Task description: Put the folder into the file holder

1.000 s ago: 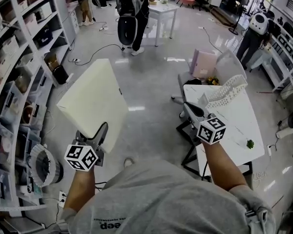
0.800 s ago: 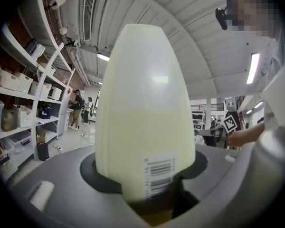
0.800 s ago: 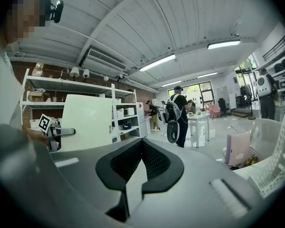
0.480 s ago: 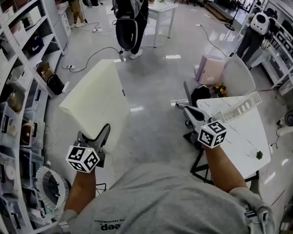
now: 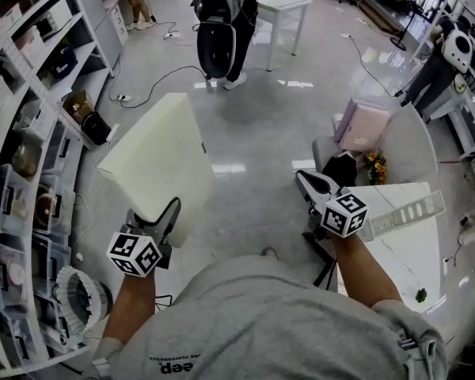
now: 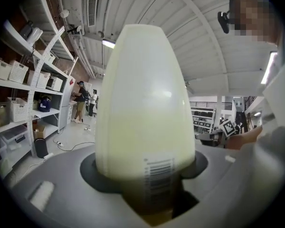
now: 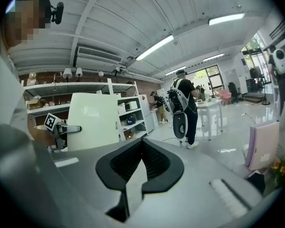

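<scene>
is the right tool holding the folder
No, the folder sits clamped in the left tool, while the right tool is shut with nothing in it.

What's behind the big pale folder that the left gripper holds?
The folder in the left gripper fills the middle of that gripper's view; shelves show at its left, ceiling above. Whatever is straight behind is covered.

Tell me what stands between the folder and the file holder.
Nothing fixed blocks it. The folder, held in the left gripper, is over open floor; the file holder lies on the white table to the right. Only the empty right gripper hangs between them.
</scene>
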Demonstrator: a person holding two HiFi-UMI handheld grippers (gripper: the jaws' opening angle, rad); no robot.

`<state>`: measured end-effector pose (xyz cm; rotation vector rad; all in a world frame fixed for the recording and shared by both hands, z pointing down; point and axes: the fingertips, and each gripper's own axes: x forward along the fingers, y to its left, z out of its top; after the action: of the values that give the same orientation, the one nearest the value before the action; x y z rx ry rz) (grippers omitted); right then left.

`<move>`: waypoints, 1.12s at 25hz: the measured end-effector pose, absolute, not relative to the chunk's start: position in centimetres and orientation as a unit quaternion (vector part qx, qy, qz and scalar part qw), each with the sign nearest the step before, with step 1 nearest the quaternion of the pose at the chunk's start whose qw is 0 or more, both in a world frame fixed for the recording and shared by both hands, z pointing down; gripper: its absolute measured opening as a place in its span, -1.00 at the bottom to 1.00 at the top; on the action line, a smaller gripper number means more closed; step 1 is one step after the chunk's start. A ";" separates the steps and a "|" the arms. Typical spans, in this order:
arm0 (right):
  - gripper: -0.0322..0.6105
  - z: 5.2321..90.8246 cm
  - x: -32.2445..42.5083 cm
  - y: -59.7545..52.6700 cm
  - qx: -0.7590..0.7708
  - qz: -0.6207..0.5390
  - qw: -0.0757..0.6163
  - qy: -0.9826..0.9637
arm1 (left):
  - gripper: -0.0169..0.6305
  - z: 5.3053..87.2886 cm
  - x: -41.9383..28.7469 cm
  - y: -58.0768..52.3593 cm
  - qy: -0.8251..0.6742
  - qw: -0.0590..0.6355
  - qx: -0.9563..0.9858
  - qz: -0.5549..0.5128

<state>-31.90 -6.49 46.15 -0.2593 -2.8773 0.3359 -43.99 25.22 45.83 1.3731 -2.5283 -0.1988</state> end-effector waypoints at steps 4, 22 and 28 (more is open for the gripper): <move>-0.89 47.0 -36.0 -11.9 -0.127 0.133 0.132 -0.974 | 0.13 45.6 -45.9 20.9 -0.884 0.141 0.434 -0.105; -0.89 47.0 -45.7 -11.3 -0.027 0.130 0.099 -0.986 | 0.12 45.0 -60.4 25.0 -0.867 0.127 0.476 -0.070; -0.89 45.7 -41.2 -14.1 0.036 0.127 0.079 -0.988 | 0.11 45.3 -58.6 17.3 -0.820 0.140 0.552 -0.049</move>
<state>-41.25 -14.15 45.70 0.1080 -2.9563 0.3808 -58.64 17.26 45.33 1.5952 -2.3699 -0.1427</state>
